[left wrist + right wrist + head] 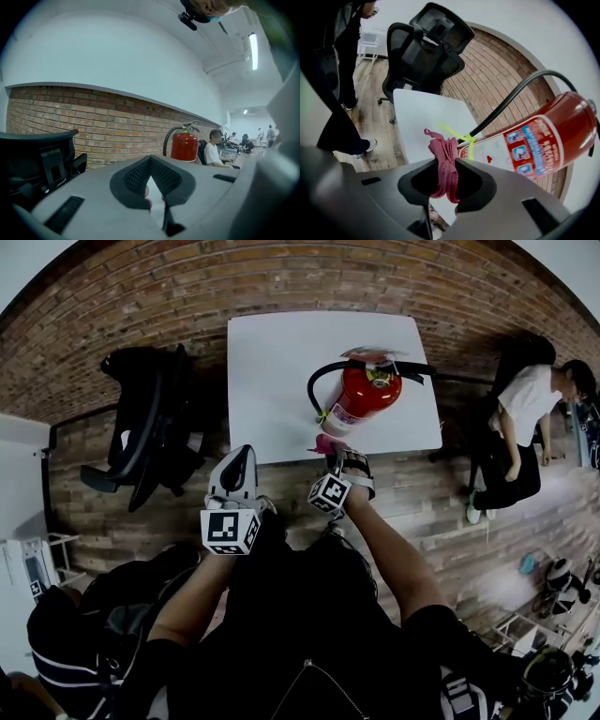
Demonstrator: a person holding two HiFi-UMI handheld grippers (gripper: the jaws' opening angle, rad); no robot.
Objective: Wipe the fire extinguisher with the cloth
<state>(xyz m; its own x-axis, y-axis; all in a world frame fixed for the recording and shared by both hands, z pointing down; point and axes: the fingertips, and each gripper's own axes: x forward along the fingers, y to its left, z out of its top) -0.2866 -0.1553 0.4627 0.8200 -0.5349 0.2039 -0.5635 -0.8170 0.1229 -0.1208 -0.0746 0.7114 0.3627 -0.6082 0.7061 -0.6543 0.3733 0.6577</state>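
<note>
A red fire extinguisher with a black hose stands on the white table, towards its front right; it shows close in the right gripper view and farther off in the left gripper view. My right gripper is at the table's front edge just below the extinguisher's base, shut on a folded pink cloth, whose tip shows in the head view. My left gripper hovers lower left, off the table's front edge, jaws together with nothing between them.
A black office chair stands left of the table. A seated person in a white shirt is at the right. A brick wall runs behind the table. Another person sits at lower left.
</note>
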